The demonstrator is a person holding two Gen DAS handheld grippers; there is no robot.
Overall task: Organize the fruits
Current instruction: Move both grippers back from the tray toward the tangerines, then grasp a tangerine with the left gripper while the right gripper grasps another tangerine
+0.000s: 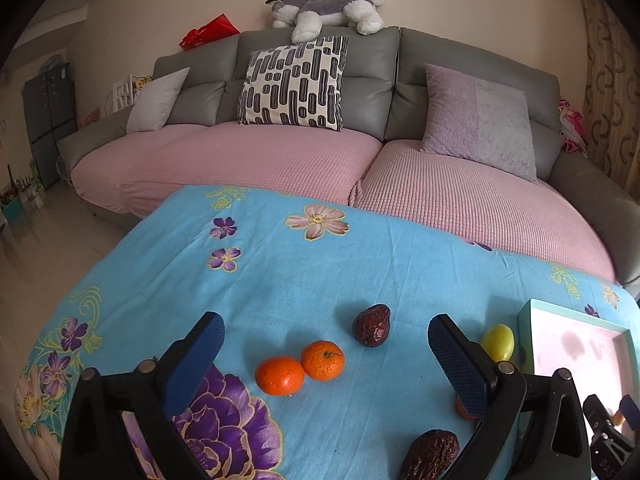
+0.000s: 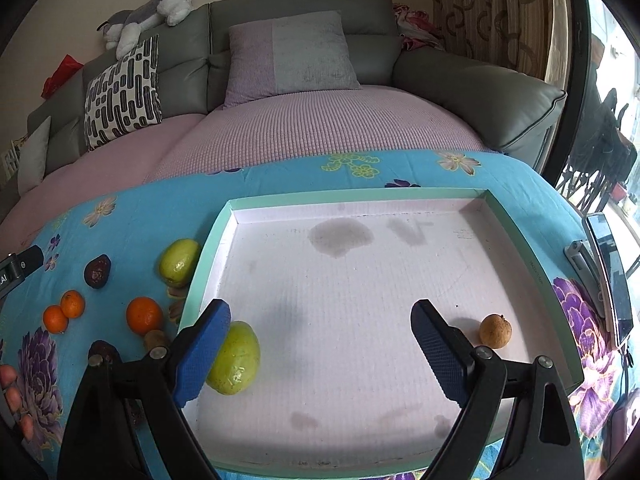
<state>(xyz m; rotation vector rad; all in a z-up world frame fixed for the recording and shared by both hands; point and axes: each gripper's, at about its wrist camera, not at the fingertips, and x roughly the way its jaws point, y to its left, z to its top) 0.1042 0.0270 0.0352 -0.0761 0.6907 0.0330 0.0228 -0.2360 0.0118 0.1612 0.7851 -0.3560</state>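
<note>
Guava [image 2: 236, 360] in tray [image 2: 520, 216], beside left finger | right gripper [image 2: 320, 344] released, empty | left gripper [image 1: 324, 356] spread above oranges [image 1: 300, 366]

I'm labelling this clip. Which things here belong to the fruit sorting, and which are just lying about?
Part of the job:
tray
green fruit in tray
brown fruit in tray
green fruit on cloth
three oranges
dark dates

Just lying about:
sofa
cushions
toy dog
phone

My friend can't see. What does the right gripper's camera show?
The right gripper, jaws wide open, hangs above a shallow tray holding a green fruit and a small brown fruit. More fruit lies left on the blue flowered cloth.
</note>
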